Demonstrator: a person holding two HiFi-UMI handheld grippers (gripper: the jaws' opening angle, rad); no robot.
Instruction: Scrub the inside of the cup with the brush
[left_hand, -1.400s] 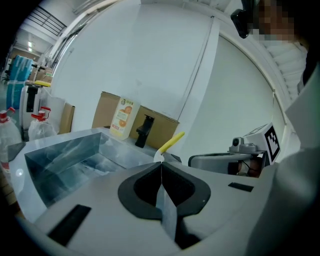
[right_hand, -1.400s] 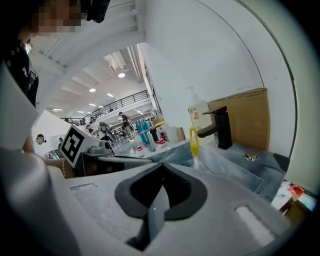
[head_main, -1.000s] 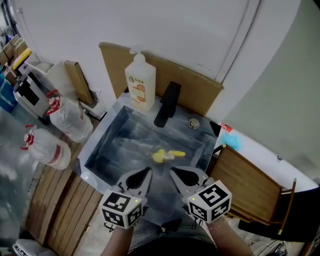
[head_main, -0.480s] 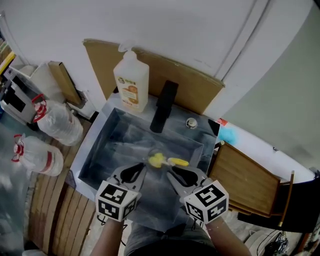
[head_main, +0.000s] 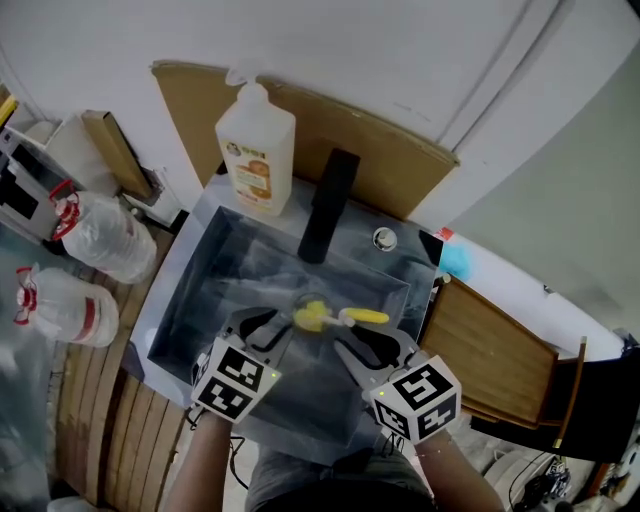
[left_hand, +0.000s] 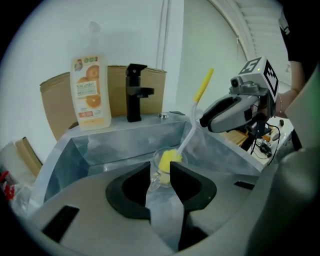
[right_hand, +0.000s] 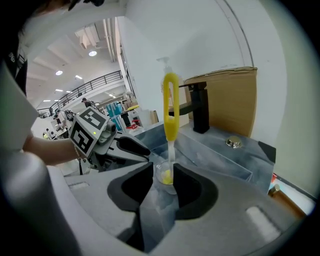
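Okay, left side first. The left gripper (head_main: 268, 320) points down into the sink (head_main: 200, 290). Its jaws have just been opening and stand apart, nothing pressed between the pads. The cup (head_main: 308, 312) sits just beyond their tips, lined up with the gap.

The cup is clear and small and stands upright on the sink floor near the middle. It is probably light, easy to tip and slick if wet. Glass or plastic, I cannot tell, so squeeze gently. Best hold is across the wall at mid height, below the rim.

The brush (head_main: 345, 317) stands in the cup, soft yellow sponge head down inside, thin pale stem leaning right, yellow looped grip in the air. The stem looks stiff but thin, so take the yellow grip.

The right gripper (head_main: 365, 342) has also just been opening. Its jaws stand apart and empty, with stem and cup ahead of the gap.
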